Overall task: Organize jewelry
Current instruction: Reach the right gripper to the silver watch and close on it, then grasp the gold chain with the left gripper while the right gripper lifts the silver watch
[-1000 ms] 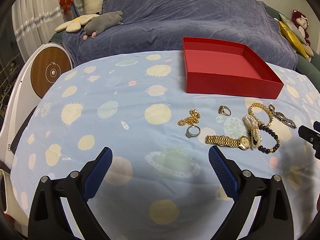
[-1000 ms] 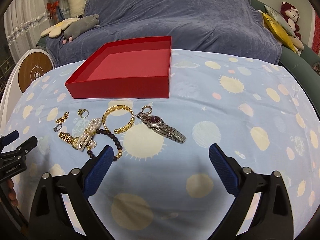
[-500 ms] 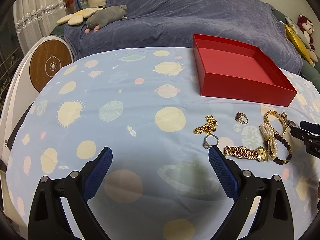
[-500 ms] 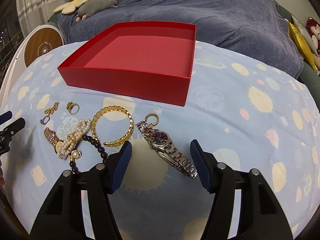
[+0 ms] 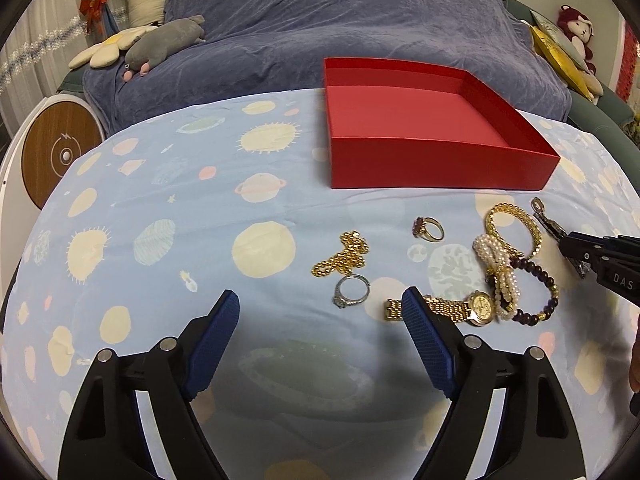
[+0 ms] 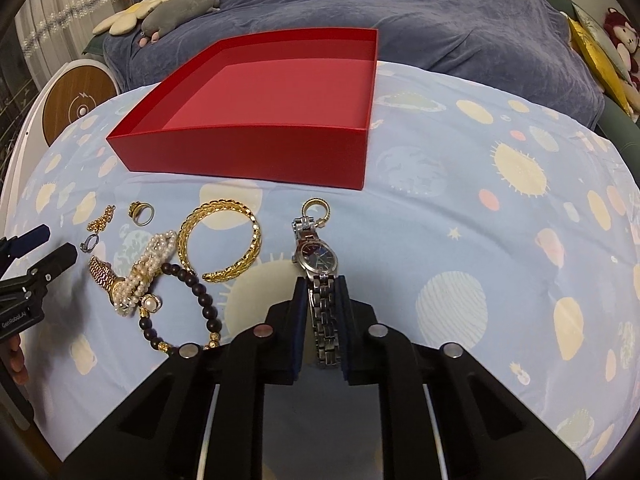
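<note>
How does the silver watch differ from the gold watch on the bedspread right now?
The silver watch has a dark dial; the gold watch has a pale gold dial. The silver watch's band sits between the closing pads of the right hand-held gripper; the gold watch lies free, partly under the pearl bracelet. The silver one lies apart from the pile. Both have metal link bands and are outside the red box.

Dim, even indoor light; soft shadows pool beneath each gripper. Fisheye bends edges into dark corners; far background perhaps slightly soft.
</note>
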A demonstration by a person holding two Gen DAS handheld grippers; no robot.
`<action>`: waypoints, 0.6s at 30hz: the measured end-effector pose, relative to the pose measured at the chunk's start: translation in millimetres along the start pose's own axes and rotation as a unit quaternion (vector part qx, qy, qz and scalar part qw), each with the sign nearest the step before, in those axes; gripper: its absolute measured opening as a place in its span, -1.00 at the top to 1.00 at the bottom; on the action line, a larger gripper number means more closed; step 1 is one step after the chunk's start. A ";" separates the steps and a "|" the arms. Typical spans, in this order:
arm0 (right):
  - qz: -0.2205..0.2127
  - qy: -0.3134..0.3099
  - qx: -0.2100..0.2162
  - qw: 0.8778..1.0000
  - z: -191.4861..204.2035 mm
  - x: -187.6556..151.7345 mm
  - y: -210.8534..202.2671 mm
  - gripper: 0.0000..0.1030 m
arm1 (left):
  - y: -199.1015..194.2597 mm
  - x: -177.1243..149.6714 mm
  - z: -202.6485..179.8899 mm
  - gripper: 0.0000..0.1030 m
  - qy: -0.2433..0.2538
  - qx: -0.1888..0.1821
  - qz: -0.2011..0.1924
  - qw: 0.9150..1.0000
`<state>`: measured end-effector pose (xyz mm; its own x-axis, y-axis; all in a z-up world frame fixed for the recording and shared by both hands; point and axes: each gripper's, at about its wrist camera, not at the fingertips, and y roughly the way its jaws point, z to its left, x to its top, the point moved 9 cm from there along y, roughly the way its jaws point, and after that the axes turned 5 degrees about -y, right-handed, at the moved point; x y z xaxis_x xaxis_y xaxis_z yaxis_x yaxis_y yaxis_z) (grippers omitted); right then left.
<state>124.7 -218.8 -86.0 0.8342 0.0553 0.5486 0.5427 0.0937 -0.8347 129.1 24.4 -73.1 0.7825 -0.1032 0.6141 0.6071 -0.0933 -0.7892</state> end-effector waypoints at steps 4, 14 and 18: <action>-0.009 0.023 -0.003 1.000 -2.5 -2.9 -7.7 0.76 | -0.9 -7.6 -13.7 -0.56 0.012 -0.012 0.005 1.000; -0.019 0.030 -0.013 0.999 -1.4 -3.6 -22.2 0.77 | 7.8 3.9 18.8 -0.52 -0.037 0.020 0.010 0.999; -0.019 0.032 -0.009 0.999 -0.2 -3.6 -24.0 0.78 | 15.6 8.9 18.2 -0.45 -0.029 0.033 0.011 0.999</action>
<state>108.7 -221.4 -68.0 0.8167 -0.0116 0.5769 0.5760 0.0767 -0.8138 148.0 40.0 -80.1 0.8017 -0.0473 0.5958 0.5952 -0.0267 -0.8031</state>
